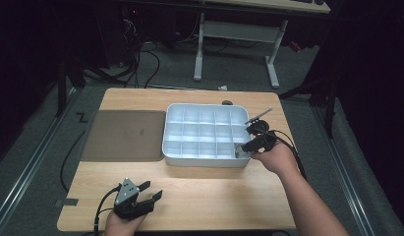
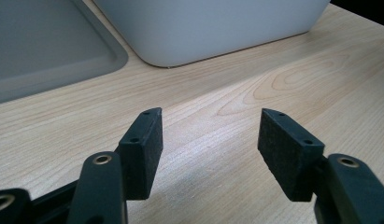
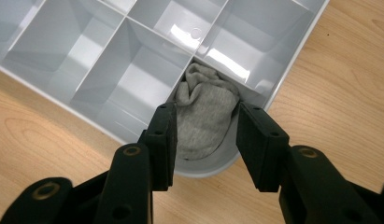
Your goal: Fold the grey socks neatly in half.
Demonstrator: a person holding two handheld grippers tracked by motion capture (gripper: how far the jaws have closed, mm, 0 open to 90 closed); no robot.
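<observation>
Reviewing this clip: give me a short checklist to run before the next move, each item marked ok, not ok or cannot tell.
1. Grey sock lies inside the corner compartment of the white divided tray: ok.
2. Right gripper open, pads off the sock: ok.
3. Sock fully below the compartment walls: cannot tell.
4. Left gripper open and empty over the wooden table: ok.
5. Neighbouring compartments free: ok.

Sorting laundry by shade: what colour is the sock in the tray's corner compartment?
Light grey; the sock shows best in the right gripper view.
</observation>
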